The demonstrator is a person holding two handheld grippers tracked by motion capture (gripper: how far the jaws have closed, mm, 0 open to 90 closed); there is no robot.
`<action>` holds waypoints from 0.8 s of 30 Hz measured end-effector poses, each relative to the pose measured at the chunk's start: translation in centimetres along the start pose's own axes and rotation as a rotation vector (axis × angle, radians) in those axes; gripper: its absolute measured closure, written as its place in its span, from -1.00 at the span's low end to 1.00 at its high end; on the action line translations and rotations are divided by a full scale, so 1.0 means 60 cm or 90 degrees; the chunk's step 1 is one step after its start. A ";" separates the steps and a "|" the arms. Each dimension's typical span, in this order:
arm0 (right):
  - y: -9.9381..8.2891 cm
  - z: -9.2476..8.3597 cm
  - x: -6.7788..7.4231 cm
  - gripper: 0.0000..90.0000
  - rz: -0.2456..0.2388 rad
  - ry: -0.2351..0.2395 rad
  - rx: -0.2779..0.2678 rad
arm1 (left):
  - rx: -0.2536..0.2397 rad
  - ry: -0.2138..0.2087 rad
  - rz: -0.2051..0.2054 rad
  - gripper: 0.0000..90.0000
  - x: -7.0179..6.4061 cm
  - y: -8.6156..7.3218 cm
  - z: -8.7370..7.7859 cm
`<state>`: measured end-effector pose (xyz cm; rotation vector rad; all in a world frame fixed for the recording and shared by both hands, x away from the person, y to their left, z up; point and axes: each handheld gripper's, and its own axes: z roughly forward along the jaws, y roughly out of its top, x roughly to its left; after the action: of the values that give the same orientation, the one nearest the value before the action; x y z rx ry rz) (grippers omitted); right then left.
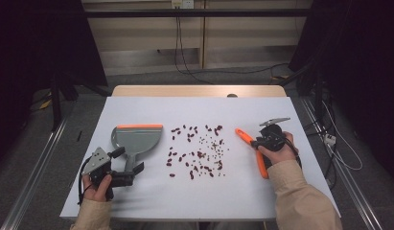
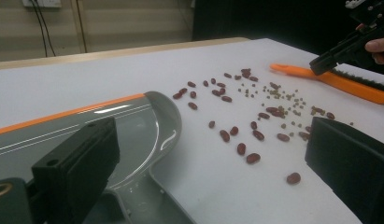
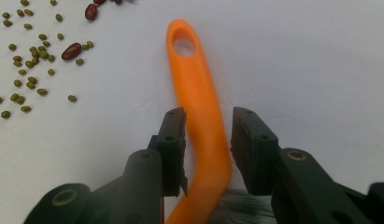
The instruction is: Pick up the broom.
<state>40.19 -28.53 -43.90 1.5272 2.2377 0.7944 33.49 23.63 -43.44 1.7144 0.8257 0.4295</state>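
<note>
While the brush [image 3: 199, 116] lies on the desk [image 1: 137, 196] right of the beans [image 1: 197, 148], the right gripper [image 3: 206, 130] straddles its handle, fingers narrowed but not yet pressing. Beside the dustpan [image 1: 137, 139], the left gripper [image 1: 130, 160] rests, fingers wide and empty.

Scattered beans [image 1: 197, 149] are occupying the middle of the surface [image 1: 199, 191], blocking a low pass between left and right. The grey dustpan [image 1: 137, 139] is standing in the way at left, and the orange brush [image 1: 252, 149] is lying at right, just beside the beans. The far strip and the near strip of the surface are lying open for passage.
</note>
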 end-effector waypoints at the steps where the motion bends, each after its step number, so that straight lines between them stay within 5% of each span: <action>1: 0.000 0.002 -0.001 0.53 -0.004 0.000 0.001 | 0.001 -0.001 0.000 -0.94 0.000 0.000 0.000; 5: 0.003 0.013 -0.004 0.53 -0.014 0.016 0.015 | 0.002 0.000 -0.001 -0.94 0.000 -0.001 0.001; 9: 0.013 0.024 0.002 0.45 -0.065 0.005 0.066 | 0.001 0.002 -0.001 -0.93 0.000 0.000 0.000; 10: 0.019 0.028 0.000 0.11 -0.096 0.001 0.075 | 0.001 0.002 0.002 -0.94 0.000 0.000 0.000; 11: 0.019 0.028 0.000 0.11 -0.096 0.001 0.075 | 0.001 0.002 0.002 -0.94 0.000 0.000 0.000; 12: 0.020 0.030 -0.003 -0.22 -0.097 -0.022 0.074 | 0.001 0.003 0.003 -0.94 -0.001 0.000 0.000; 13: 0.019 0.033 -0.011 -0.30 -0.083 -0.030 0.072 | 0.001 0.003 0.002 -0.93 -0.001 0.000 0.000; 14: 0.016 0.035 -0.022 -0.27 -0.047 -0.005 0.067 | 0.001 0.002 0.002 -0.94 -0.001 0.000 0.000; 15: 0.013 0.035 -0.029 -0.26 -0.046 0.014 0.058 | 0.001 0.003 0.003 -0.93 0.000 0.000 0.000; 19: 0.015 0.033 -0.022 -0.05 -0.057 0.009 0.061 | 0.004 0.002 0.001 -0.93 0.000 0.000 0.002; 21: 0.020 0.031 -0.015 0.51 -0.063 0.030 0.069 | 0.002 0.002 0.002 -0.93 -0.001 0.000 0.002; 24: 0.024 0.032 -0.006 0.53 -0.072 0.019 0.082 | 0.004 0.000 0.006 -0.94 -0.003 0.001 0.001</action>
<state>42.43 -27.94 -44.55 1.4365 2.4143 0.6562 33.42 23.47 -43.39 1.7242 0.8204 0.4343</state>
